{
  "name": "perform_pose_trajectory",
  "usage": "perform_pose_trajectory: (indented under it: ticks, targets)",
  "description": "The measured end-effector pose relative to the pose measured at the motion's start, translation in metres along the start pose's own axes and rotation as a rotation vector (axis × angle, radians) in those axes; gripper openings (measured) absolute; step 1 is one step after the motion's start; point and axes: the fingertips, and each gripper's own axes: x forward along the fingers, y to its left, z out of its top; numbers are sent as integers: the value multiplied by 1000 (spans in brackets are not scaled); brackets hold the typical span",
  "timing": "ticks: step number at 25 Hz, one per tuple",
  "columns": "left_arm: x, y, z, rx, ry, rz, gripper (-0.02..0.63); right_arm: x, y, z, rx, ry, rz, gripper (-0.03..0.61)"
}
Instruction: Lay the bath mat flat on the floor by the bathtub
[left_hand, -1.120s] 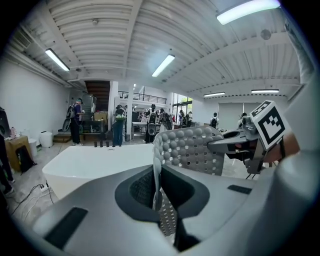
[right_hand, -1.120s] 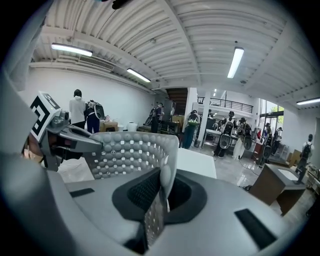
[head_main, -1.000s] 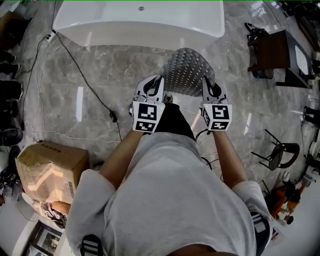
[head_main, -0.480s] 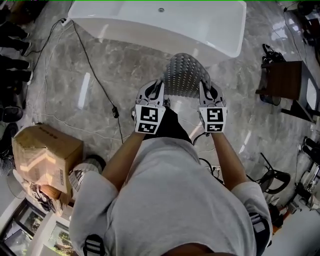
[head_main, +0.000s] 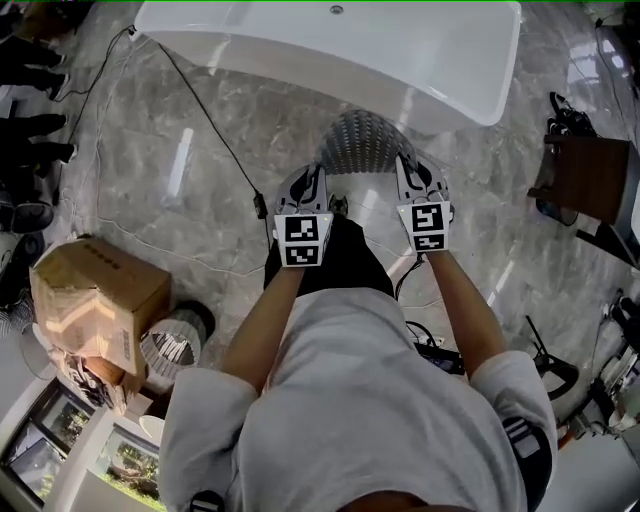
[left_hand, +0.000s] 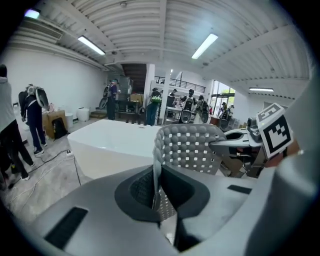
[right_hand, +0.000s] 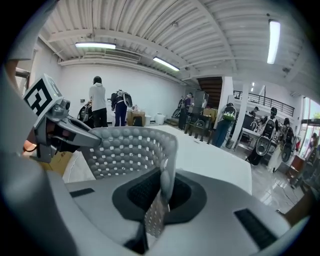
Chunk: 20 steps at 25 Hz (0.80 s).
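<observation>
While the left gripper and right gripper each clamp a near corner, the bath mat hangs over the floor by the bathtub; an uneven release could leave it creased.

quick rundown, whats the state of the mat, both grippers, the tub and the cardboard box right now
bath mat: held up, bowed between the two grippers, not laid flat yet
left gripper: shut on the bath mat, pinching one edge
right gripper: shut on the bath mat, pinching the opposite edge
bathtub: standing on the floor beyond the mat
cardboard box: closed, on the floor at the person's left
</observation>
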Motion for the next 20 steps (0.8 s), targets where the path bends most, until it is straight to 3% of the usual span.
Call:
perform_pose_trajectory:
  ticks: [11,20]
  targets:
    - [47,34,-50,-108,5,34,26,75,-5,-34,-6,83,27,23]
    - [73,20,-123,-197,37,-86,26,120,2,-87,-42,210,-4,23]
